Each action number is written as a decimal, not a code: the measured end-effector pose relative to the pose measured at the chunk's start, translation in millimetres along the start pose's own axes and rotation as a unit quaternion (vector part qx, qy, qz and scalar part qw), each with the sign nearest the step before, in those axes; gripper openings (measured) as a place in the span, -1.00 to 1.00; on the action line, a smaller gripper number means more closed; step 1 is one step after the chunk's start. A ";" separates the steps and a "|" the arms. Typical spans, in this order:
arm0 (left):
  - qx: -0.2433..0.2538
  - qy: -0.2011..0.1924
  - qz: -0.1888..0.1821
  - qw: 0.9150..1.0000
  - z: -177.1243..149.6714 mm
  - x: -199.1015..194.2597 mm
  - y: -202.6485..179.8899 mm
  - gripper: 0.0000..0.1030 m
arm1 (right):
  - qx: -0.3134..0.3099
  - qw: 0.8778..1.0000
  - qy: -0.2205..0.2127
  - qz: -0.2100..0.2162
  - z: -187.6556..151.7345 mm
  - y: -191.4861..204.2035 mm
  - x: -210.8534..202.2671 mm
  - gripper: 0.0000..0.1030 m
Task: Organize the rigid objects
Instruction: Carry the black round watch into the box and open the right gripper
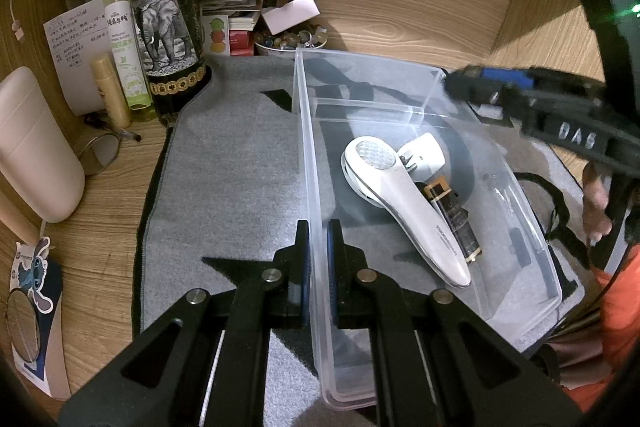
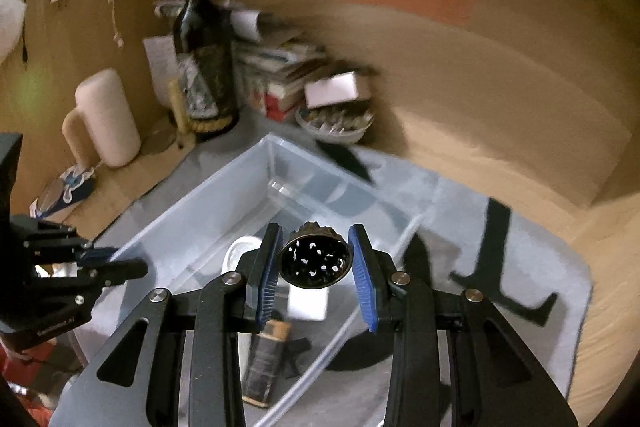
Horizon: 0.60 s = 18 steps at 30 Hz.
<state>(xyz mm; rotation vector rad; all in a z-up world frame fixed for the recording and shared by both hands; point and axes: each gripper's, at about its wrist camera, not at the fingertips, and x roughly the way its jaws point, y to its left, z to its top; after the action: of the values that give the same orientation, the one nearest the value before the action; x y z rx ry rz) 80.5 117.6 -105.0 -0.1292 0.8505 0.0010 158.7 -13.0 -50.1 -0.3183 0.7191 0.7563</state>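
Two grips: left hand-held gripper (image 1: 318,251) clamps the clear bin (image 1: 532,227) wall; right hand-held gripper (image 2: 316,259) pinches what looks like a perforated metal cup (image 2: 315,263).

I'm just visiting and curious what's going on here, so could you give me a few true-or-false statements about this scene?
1. The left gripper is clamped on the side wall of the clear plastic bin. True.
2. The right gripper is empty. False: it holds a small dark round perforated metal piece.
3. A white handheld device lies inside the bin. True.
4. The dark glass bottle with an elephant label lies inside the bin. False: it stands upright on the wooden desk, outside it.
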 end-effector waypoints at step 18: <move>0.000 0.000 0.000 1.000 -0.1 0.0 0.0 -0.87 | -0.024 0.996 0.083 0.013 -19.2 22.6 40.6 -0.39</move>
<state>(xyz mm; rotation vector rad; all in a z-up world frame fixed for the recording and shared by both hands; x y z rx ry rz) 80.4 117.6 -105.1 -0.1282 0.8501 0.0013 153.9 13.8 -92.4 -0.4205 0.8641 0.7786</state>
